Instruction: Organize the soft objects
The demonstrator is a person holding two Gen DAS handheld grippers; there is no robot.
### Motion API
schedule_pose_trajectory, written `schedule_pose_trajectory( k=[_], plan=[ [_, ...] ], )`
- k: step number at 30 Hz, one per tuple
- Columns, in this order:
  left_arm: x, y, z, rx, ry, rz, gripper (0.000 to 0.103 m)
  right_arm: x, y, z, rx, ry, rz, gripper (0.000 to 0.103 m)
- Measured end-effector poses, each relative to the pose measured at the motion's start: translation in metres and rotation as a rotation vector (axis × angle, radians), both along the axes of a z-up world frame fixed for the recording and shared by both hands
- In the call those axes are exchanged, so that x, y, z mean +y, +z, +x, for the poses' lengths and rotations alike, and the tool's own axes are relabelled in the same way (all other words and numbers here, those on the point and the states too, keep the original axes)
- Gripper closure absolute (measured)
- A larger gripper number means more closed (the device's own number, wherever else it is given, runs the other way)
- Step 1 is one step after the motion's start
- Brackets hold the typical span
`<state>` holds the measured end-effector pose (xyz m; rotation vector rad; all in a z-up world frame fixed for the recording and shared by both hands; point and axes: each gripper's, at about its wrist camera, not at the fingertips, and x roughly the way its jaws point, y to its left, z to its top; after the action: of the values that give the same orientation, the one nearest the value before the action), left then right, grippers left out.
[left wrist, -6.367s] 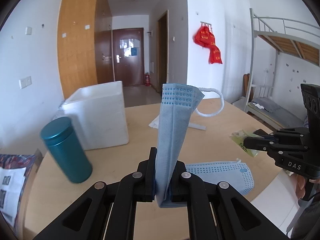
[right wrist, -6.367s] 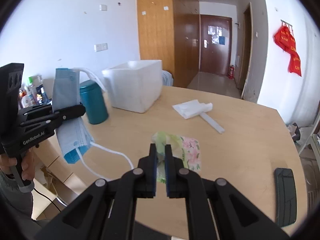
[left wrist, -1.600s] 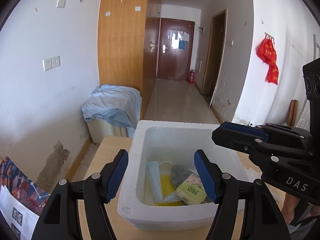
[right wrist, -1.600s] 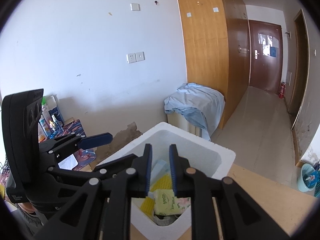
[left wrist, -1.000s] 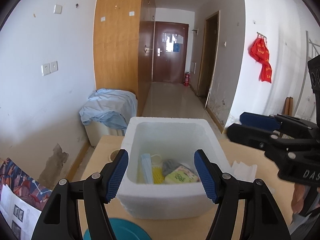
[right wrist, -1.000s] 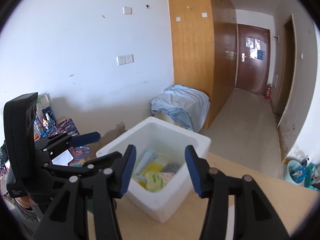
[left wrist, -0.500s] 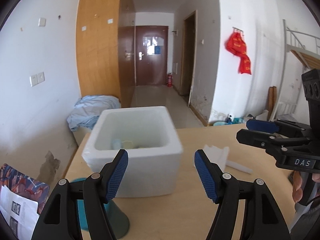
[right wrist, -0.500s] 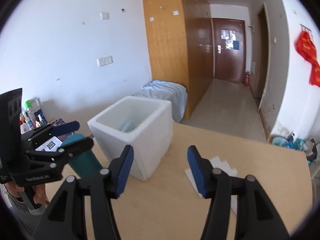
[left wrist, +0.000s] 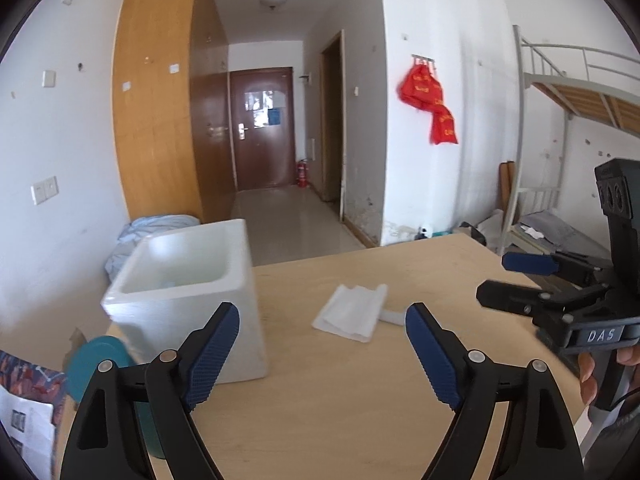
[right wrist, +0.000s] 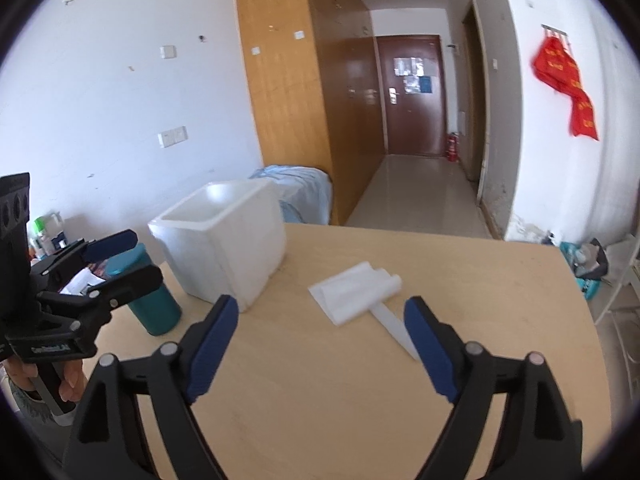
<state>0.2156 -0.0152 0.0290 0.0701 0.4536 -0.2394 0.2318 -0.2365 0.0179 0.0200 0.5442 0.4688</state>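
Note:
The white foam box (left wrist: 188,292) (right wrist: 224,256) stands at the table's far left; its inside is hidden from here. A folded white soft sheet (left wrist: 352,312) (right wrist: 352,284) lies on the table to the right of the box, with a white strip (right wrist: 394,326) beside it. My left gripper (left wrist: 320,332) (right wrist: 140,256) hovers over the table in front of the box, jaws opening, nothing between them. To its right my right gripper (right wrist: 322,320) (left wrist: 496,276) is also opening and empty, its blue pads (right wrist: 212,340) wide apart.
A teal can (right wrist: 156,312) (left wrist: 100,364) stands just left of the box. The wooden table (left wrist: 360,420) ends close on the right, where a hand (left wrist: 588,372) holds the gripper. Printed papers (left wrist: 24,408) lie at the left edge.
Both grippers have drawn back from above the box and swung right. The box's contents have dropped out of sight. Both pairs of jaws now stand wider.

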Motion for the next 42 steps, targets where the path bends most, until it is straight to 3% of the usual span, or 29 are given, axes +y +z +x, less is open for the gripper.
schedule_pose_trajectory(
  k=[9,26,42],
  plan=[
    [-0.045,-0.022,0.01,0.026,-0.084,0.02,0.014,-0.034,-0.025,-0.007,0.041,-0.066,-0.056,0.014],
    [-0.059,-0.042,0.039,0.069,-0.092,-0.013,0.014,-0.059,-0.05,0.009,0.083,-0.088,-0.042,0.014],
    [-0.059,-0.072,0.103,0.118,-0.069,0.042,0.014,-0.048,-0.079,0.07,0.166,-0.061,-0.1,0.014]
  ],
)
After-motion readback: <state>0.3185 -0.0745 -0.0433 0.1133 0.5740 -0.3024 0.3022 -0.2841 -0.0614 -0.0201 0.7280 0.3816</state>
